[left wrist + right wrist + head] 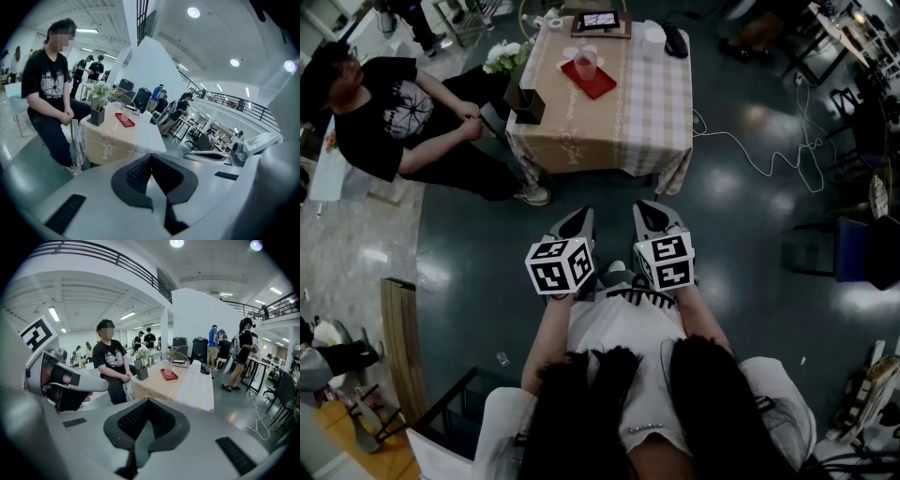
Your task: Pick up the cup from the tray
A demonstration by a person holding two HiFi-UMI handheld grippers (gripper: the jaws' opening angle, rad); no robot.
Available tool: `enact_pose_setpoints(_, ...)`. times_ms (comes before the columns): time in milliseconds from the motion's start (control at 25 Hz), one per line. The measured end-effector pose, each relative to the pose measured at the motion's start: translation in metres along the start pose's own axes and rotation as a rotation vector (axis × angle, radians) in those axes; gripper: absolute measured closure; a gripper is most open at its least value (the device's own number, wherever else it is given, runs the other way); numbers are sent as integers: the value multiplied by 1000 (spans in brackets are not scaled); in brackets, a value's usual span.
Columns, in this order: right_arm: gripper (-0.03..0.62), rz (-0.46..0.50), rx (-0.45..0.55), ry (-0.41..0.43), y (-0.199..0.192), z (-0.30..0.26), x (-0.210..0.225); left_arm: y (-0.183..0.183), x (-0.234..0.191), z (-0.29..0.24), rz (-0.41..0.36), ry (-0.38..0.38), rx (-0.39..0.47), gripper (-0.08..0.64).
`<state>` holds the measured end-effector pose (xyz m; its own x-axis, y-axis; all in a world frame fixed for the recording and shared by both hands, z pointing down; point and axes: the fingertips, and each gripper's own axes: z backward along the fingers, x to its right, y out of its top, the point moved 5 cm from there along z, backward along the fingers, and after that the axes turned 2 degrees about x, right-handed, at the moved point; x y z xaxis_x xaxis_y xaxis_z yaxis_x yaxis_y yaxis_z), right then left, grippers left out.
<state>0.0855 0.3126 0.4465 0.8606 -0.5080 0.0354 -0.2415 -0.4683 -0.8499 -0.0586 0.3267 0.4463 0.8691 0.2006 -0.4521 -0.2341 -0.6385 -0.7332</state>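
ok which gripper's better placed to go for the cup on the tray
Right, marginally: the cup sits nearly straight ahead of the right gripper, while the flower vase and seated person crowd the left side of the table. Both are shut and far off.

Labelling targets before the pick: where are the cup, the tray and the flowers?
cup (586, 64), head view, side wall.
tray (599, 85), head view, bare red part.
flowers (504, 56), head view, white blooms.

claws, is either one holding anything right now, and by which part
Nothing is held. The left claw and the right claw are both shut and empty; the clear plastic cup stands on the flat red tray, away from both.
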Motion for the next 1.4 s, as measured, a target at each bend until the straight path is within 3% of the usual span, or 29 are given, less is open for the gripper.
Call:
enact_pose_setpoints(440,584,-9,-5,14,0,0,3,-2,2,1,14,14,8,555)
enact_pose_setpoints(880,575,-38,81,54,12,-4,10,3,1,-6,4,13,4,555)
enact_pose_setpoints(1040,452,-39,92,82,18,-14,12,10,-3,-16,-3,-4,2,555)
enact_pose_setpoints(1160,436,-40,93,89,24,-23,16,14,-13,-26,44,-2,-2,555)
enact_pose_setpoints(1400,387,-55,91,91,40,-49,28,37,-27,-48,27,9,-9,555)
